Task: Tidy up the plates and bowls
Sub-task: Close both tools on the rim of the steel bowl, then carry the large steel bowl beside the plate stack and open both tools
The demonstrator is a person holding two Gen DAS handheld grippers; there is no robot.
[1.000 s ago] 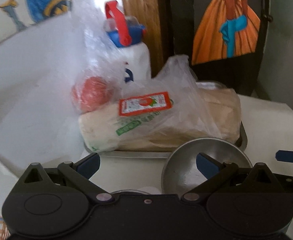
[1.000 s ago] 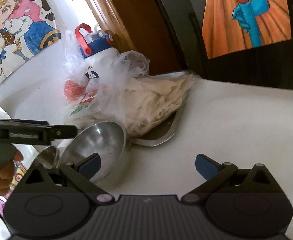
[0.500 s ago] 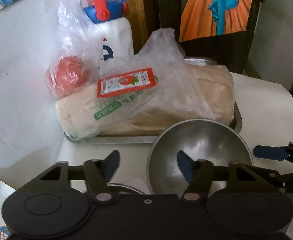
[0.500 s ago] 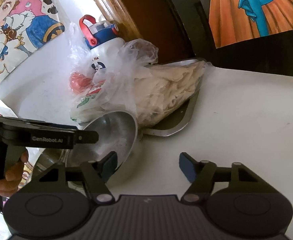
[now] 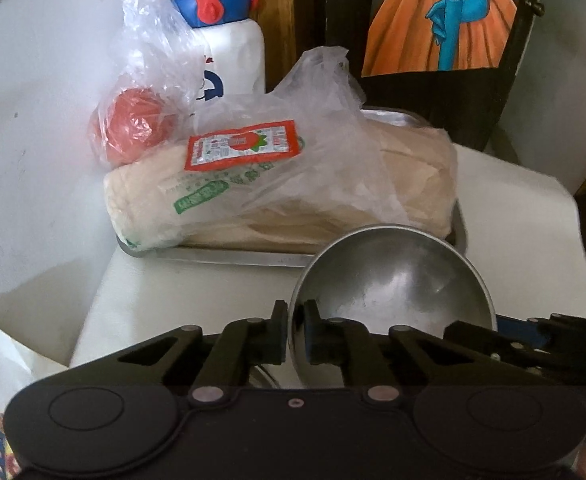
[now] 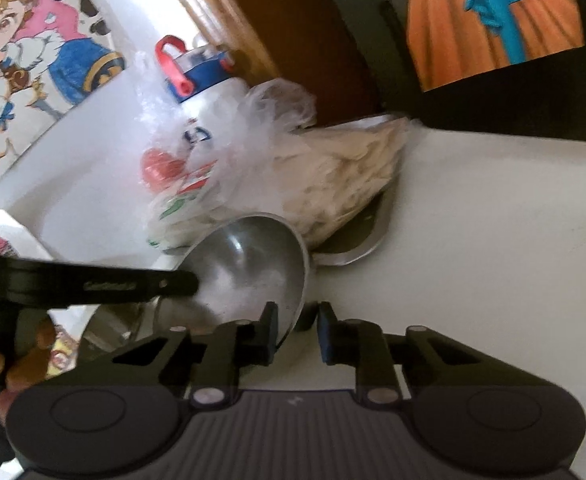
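A steel bowl (image 5: 393,284) stands tilted on the white table, just in front of a steel tray (image 5: 229,256). My left gripper (image 5: 293,332) is shut on the bowl's near left rim, one pad inside and one outside. In the right wrist view the same bowl (image 6: 253,264) shows with the left gripper's finger (image 6: 173,282) reaching in from the left. My right gripper (image 6: 297,330) straddles the bowl's right rim; its jaws are closing, with a small gap still at the outer pad. A second steel dish (image 6: 117,320) lies partly hidden under the left gripper.
The tray holds a bagged loaf of bread (image 5: 293,192) with a ketchup sachet (image 5: 245,146) on top. Behind it stand a white bottle with a blue and red lid (image 5: 229,56) and a red ball in plastic (image 5: 133,128). A person's hand (image 6: 25,364) holds the left gripper. Bare table (image 6: 493,220) lies to the right.
Both grippers' jaws went from wide open to nearly together. The left jaws closed onto the bowl's rim, the right jaws came in around the opposite rim, and the bowl tipped up.
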